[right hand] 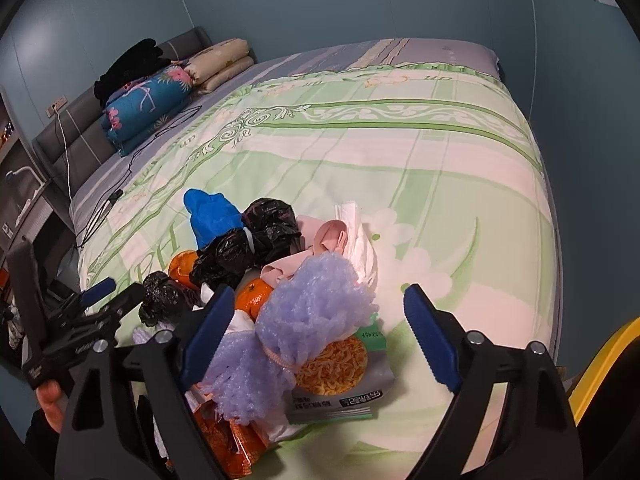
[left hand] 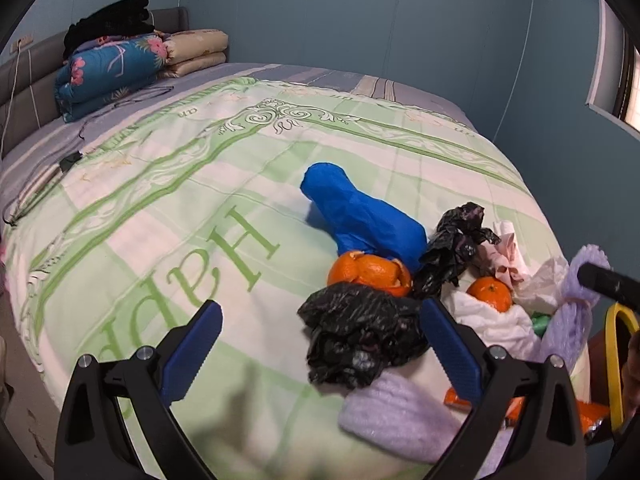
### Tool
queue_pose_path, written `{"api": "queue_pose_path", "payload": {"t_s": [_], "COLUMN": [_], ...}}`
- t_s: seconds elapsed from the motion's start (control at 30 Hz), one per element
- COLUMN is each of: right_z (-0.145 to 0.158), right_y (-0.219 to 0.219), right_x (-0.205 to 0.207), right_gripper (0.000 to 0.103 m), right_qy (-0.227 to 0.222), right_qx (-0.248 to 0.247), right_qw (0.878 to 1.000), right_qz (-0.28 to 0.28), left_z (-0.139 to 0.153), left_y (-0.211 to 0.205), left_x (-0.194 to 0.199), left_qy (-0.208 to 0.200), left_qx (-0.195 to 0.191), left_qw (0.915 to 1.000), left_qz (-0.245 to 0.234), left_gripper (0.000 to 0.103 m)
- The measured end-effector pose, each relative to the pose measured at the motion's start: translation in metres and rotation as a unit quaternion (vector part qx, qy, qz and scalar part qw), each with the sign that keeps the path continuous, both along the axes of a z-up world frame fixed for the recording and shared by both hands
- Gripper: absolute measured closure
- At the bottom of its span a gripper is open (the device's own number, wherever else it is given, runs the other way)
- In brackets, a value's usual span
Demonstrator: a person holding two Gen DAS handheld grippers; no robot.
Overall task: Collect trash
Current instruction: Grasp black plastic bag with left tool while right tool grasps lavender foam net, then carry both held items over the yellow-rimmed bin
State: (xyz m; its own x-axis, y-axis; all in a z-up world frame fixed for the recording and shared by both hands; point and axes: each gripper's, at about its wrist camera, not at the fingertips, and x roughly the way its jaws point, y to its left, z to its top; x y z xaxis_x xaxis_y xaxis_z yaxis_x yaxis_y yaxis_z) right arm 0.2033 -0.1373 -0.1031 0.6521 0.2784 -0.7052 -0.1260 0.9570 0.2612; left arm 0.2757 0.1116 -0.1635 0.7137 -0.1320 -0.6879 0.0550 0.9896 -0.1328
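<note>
A pile of trash lies on the green quilt near the bed's edge. It holds a blue bag, orange peel, a crumpled black bag, a mandarin, purple foam netting and a noodle packet. My left gripper stands open over the black bag, whose right side touches the right pad while the left pad is well clear. My right gripper is open around the purple netting, with a gap at its right pad. In the right wrist view, the left gripper shows at the left.
Folded quilts and pillows are stacked at the headboard, with a black cable trailing across the sheet. A yellow-rimmed container stands beside the bed by the pile. Blue walls close off the far side.
</note>
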Motion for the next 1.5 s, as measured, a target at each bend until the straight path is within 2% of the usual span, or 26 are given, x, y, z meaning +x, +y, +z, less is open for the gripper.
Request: {"api": "queue_pose_path", "payload": {"t_s": [0.07,0.13,0.23,0.33,0.4,0.5,0.57,0.67,0.8,1.17,1.5], "right_z": [-0.002,-0.004,-0.008,-0.011,-0.012,-0.009,-0.008,-0.003,0.011,0.048,0.068], "right_y": [0.002,0.003,0.007,0.009,0.008,0.01,0.012,0.01,0.008,-0.014,-0.038], "right_x": [0.0,0.001,0.002,0.003,0.003,0.001,0.0,-0.004,-0.013,-0.037,-0.073], "right_gripper": [0.027,0.031,0.035,0.048,0.052,0.061,0.069,0.073,0.073,0.073,0.073], "right_qy": [0.002,0.002,0.006,0.012,0.013,0.008,0.007,0.003,-0.021,-0.049,-0.072], "right_qx": [0.001,-0.003,-0.012,-0.015,-0.012,-0.016,-0.021,-0.016,-0.016,0.003,0.004], "right_qw": [1.0,1.0,1.0,1.0,1.0,1.0,1.0,1.0,1.0,0.999,0.997], "right_qz": [0.005,0.006,0.012,0.014,0.013,0.018,0.021,0.015,0.01,-0.01,-0.023], "left_z": [-0.004,-0.01,-0.017,-0.02,-0.019,-0.02,-0.02,-0.018,-0.014,0.018,0.051], "left_y": [-0.003,-0.005,-0.008,-0.012,-0.012,-0.012,-0.011,-0.005,0.005,0.035,0.033], "left_x": [0.004,0.007,0.01,0.011,0.01,0.007,0.005,-0.002,-0.013,-0.042,-0.073], "left_qy": [-0.001,0.006,0.014,0.012,0.011,0.011,0.011,0.008,0.005,-0.032,-0.069], "left_qx": [0.002,0.003,-0.012,-0.013,-0.024,-0.029,-0.032,-0.048,-0.064,-0.099,-0.114], "left_qw": [1.0,1.0,0.9998,0.9998,0.9995,0.9993,0.9992,0.9987,0.9978,0.9945,0.9911], "left_qz": [0.0,0.0,-0.007,-0.012,-0.018,-0.022,-0.022,-0.018,-0.013,0.006,0.01], "left_gripper": [0.012,0.023,0.033,0.051,0.065,0.07,0.073,0.077,0.078,0.078,0.078]}}
